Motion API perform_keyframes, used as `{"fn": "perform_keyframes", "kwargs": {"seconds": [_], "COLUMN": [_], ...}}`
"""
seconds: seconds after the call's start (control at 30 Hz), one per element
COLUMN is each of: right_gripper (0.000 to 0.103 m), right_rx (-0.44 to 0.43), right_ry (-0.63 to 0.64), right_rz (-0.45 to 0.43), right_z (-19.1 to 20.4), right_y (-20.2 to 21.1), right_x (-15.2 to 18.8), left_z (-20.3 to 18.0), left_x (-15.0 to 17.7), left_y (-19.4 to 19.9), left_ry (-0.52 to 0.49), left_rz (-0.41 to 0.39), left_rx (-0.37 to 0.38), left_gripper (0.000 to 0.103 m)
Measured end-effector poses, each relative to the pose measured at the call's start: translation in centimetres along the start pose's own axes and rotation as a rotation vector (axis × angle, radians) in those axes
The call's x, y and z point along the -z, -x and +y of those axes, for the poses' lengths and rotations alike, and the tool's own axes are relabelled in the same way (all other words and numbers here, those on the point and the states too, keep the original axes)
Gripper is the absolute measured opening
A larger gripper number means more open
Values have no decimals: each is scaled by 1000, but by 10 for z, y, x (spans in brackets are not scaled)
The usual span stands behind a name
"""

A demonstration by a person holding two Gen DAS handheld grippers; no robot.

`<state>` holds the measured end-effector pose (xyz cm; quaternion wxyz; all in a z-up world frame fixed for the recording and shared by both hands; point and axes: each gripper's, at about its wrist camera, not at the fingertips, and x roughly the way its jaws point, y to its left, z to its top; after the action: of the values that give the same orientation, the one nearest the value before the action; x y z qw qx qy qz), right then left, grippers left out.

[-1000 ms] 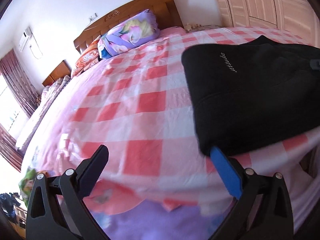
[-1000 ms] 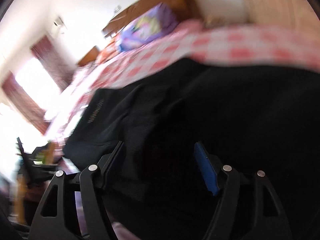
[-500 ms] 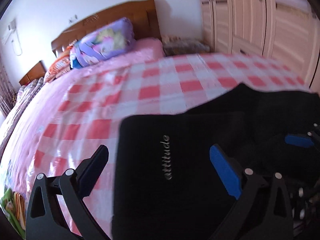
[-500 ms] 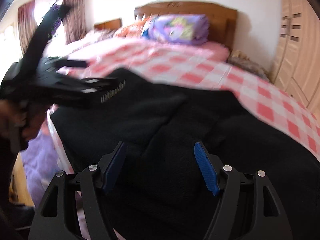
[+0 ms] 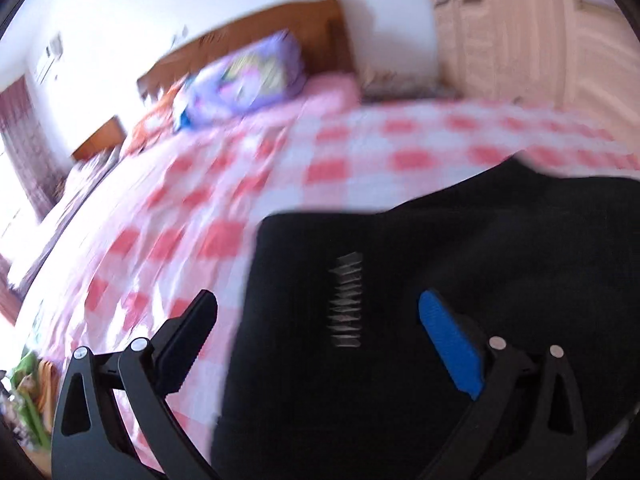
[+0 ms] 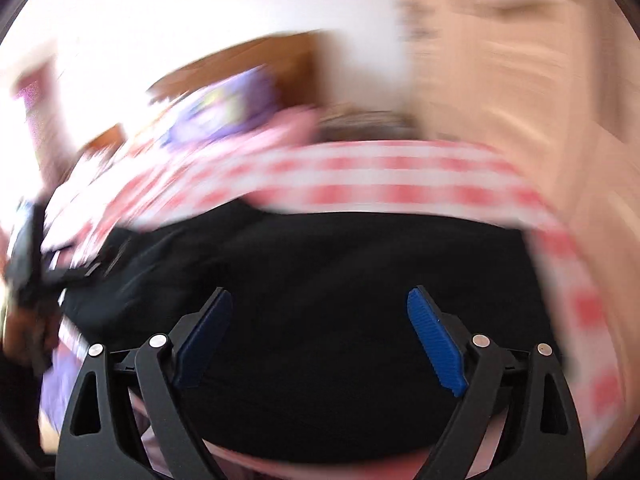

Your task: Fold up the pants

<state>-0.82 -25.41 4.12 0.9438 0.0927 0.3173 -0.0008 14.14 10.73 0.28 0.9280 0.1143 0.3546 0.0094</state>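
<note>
Black pants [image 5: 460, 264] lie folded on the pink checked bedspread [image 5: 248, 184], with a blurred silver logo [image 5: 347, 300] facing up. My left gripper [image 5: 320, 320] is open and empty, hovering over the near left end of the pants. In the right wrist view the pants [image 6: 340, 264] fill the middle. My right gripper [image 6: 320, 320] is open and empty just above them. The left gripper [image 6: 28, 264] shows blurred at the left edge of that view. Both views are motion-blurred.
A wooden headboard [image 5: 256, 40] and a purple floral pillow [image 5: 244, 80] are at the far end of the bed. A beige wardrobe [image 5: 520, 28] stands to the right. Curtains [image 5: 24, 148] hang at the left. The bed's near edge is below the grippers.
Both grippers have swung quickly, so both views are blurred. The right wrist view now faces the wardrobe side more. The pants stay on the bed. Both grippers remain open.
</note>
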Motion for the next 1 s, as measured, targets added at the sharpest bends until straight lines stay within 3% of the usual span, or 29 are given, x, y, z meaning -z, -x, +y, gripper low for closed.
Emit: {"fn": "perform_keyframes", "kwargs": {"seconds": [0.07, 0.2, 0.37, 0.57, 0.77, 0.87, 0.9, 1.0], "right_gripper": [87, 87, 87, 89, 96, 77, 63, 45], "right_rx": [40, 44, -49, -73, -85, -39, -46, -100], "right_ry": [-178, -321, -407, -445, -469, -441, -457, -525], "right_rz": [-7, 67, 137, 149, 141, 129, 120, 83], "right_z": [-58, -109, -126, -128, -131, -127, -128, -137], "right_y": [25, 29, 1, -26, -36, -33, -32, -31], "right_x": [14, 44, 61, 48, 43, 47, 50, 59], "left_z": [-25, -78, -119, -107, -106, -104, -104, -102], "left_x": [-1, -1, 8, 9, 14, 15, 15, 16], "left_y": [16, 20, 1, -16, -17, -19, -20, -21], "left_ry": [-27, -119, -193, -135, -105, -94, -89, -73], "left_rz": [-38, -41, 10, 66, 77, 78, 78, 80], "left_rx": [67, 153, 154, 236, 265, 281, 287, 302], "left_gripper": [101, 101, 102, 102, 102, 102, 102, 102]}}
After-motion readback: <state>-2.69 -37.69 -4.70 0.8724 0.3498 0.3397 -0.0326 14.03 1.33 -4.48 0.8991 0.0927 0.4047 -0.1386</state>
